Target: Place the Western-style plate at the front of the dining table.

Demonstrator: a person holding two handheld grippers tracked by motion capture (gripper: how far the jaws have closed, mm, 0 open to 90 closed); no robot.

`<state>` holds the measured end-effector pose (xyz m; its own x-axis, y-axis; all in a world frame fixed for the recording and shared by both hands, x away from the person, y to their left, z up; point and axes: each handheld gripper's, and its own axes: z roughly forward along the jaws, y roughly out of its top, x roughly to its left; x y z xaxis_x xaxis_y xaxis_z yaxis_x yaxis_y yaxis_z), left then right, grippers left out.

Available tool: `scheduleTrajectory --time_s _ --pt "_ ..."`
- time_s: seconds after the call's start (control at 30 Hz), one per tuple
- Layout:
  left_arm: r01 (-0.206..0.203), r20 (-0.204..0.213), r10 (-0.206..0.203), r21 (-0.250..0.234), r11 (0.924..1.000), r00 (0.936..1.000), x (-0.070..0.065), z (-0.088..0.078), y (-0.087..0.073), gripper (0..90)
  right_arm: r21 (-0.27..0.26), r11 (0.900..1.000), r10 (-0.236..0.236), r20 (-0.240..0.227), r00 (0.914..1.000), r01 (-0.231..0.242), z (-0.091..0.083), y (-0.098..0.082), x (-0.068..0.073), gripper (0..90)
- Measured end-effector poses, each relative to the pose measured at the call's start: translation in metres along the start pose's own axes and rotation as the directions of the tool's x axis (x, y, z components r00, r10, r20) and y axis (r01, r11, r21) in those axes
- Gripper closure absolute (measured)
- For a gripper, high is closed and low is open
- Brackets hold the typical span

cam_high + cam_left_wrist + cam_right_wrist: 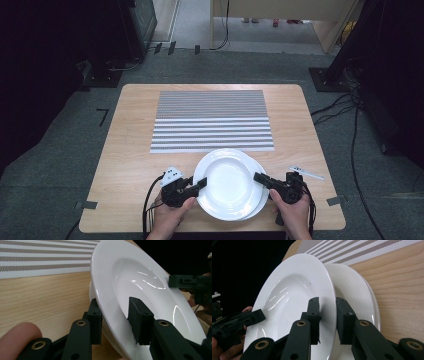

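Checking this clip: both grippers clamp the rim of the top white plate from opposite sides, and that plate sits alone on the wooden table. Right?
Not quite. The top plate is not alone: a second white plate lies under it, as the right gripper view shows. The left gripper and right gripper do clamp its rim from opposite sides, on the wooden table.

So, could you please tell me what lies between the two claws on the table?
The upper white plate of a stack, each claw gripping one side of its rim, as the high view shows.
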<state>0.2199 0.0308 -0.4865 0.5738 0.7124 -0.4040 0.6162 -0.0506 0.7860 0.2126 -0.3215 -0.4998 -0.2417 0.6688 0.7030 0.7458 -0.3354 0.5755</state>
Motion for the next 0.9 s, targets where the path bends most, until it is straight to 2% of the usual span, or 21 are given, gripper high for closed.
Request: scheduleTrajectory --time_s 0.37,0.9 --pt "0.013 0.011 -0.013 0.001 0.9999 0.9999 0.0011 0.0003 0.0004 65.8 0.025 1.0 -0.011 -0.018 0.9998 0.011 -0.0003 0.0022 -0.0028 74.9" --pt "0.016 0.022 -0.016 0.002 0.9999 0.9996 0.0024 0.0006 0.0006 66.0 0.056 0.998 0.003 -0.066 0.9978 0.001 -0.0024 0.0048 -0.0082 75.1"
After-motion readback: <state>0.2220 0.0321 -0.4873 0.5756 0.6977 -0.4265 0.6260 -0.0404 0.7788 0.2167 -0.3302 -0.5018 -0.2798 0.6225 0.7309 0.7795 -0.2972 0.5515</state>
